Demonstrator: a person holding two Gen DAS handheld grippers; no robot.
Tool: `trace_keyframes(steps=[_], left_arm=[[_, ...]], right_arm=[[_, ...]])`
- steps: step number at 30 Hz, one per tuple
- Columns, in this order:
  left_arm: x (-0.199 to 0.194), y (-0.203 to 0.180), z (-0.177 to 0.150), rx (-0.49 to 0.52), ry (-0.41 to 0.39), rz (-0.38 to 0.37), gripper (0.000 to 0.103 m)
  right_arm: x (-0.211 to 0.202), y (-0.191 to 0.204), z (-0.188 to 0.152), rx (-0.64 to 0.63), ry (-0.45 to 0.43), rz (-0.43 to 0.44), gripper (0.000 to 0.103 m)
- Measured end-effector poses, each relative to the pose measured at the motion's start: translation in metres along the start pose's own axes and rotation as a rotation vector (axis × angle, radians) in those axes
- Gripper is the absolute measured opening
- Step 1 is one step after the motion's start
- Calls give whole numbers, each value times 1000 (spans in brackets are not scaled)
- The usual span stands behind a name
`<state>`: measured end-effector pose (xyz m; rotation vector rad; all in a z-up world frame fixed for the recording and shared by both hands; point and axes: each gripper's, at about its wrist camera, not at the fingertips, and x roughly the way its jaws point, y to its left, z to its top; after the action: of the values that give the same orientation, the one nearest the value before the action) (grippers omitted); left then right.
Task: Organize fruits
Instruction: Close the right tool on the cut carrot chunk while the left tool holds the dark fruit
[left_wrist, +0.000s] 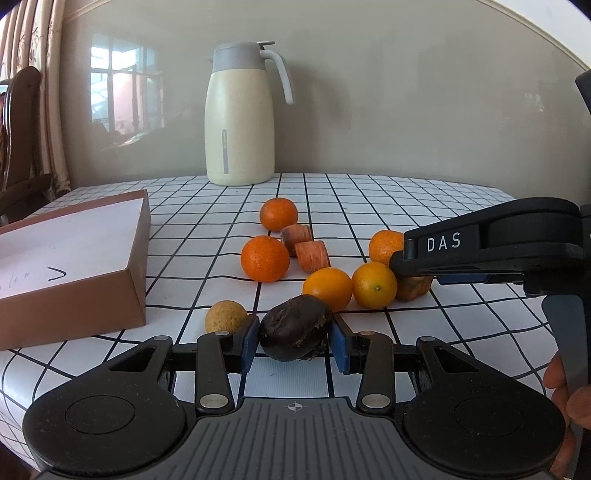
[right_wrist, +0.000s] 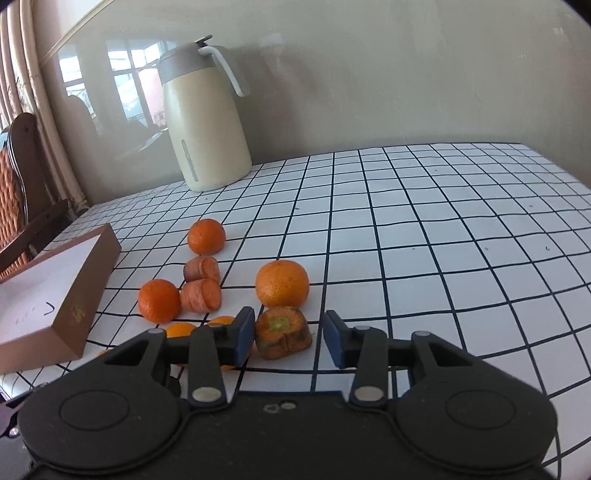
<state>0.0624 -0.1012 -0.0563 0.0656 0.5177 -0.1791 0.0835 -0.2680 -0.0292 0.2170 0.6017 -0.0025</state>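
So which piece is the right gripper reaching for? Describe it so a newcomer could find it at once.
Start at the cream thermos jug on the grid-patterned tablecloth and come toward the camera, past the large round orange tangerine. Directly in front of it, between the right gripper fingers, sits a stubby carrot top chunk. Unlike the two smooth carrot slices, it shows a green stem centre and dark blotches.

I am working in a home, at a dining table under a white cloth with a black grid (right_wrist: 424, 221). A cream thermos jug with a grey lid (left_wrist: 240, 118) stands against the glossy beige wall. A dark wooden chair (right_wrist: 26, 177) sits by pleated patterned curtains (left_wrist: 40, 44), and a paned window reflects in the wall.
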Motion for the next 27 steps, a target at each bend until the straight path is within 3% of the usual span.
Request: trace_keyframes(steps=[7,10,19,21,27], left_arm=[[-1,-2,-2,10,-6,3,40],[-2,-2,-2,16,-6,4,40],[-3,-4,-2,21,-8,3,40],[-3,-5,-2,27,-10,4,40],[-2,-4,-2,15,-9,-2,40]], right_arm=[[-2,-1,-1,8,2,15,28],[0,0,-1,4,-5,-5,36],[-1,-12,-3,103,26,49,31],[0,-12,-2,112,28,66,25],[-10,1,-5,20,-19,36,23]])
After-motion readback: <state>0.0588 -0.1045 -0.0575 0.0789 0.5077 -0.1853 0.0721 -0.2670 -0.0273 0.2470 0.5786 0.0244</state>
